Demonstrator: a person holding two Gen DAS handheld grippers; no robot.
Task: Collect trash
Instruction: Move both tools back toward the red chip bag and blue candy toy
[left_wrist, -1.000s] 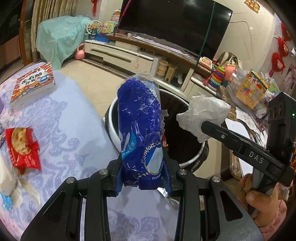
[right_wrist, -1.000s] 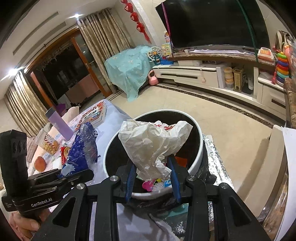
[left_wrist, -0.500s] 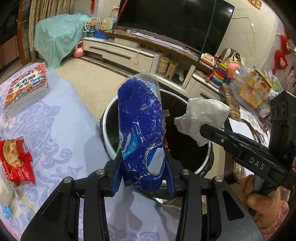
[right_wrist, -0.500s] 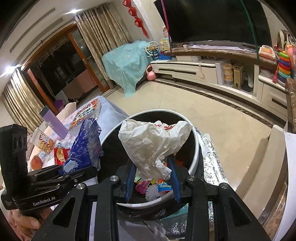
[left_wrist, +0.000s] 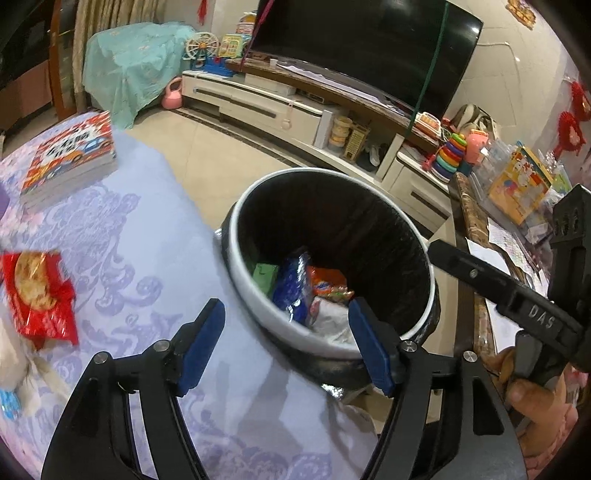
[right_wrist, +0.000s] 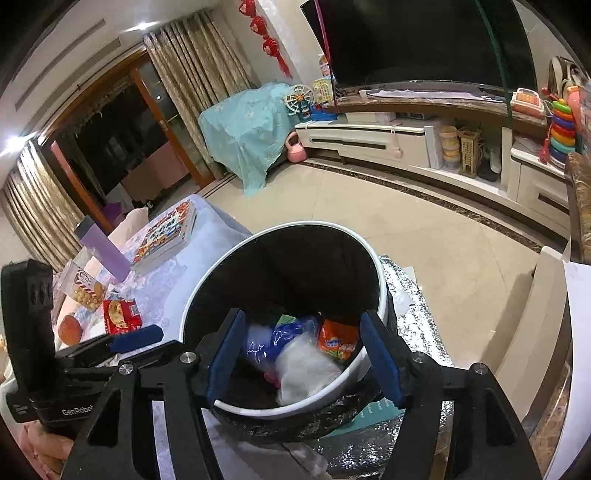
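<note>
Fingers (right_wrist: 380, 360) spread, empty; blue wrapper (right_wrist: 286, 334) in bin (right_wrist: 382, 295) below.

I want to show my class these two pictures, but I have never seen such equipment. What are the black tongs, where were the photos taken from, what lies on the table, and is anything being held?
The tongs are hand-held grippers: a person holds one in each hand, and each carries a wide-angle camera looking along its two blue-padded fingers. One picture comes from the left gripper, the other from the right gripper. Both are open and hold nothing. They hover over a bin with a blue wrapper, an orange packet and white crumpled trash inside. On the table lie a book, a red snack pack and a purple bottle.
</note>
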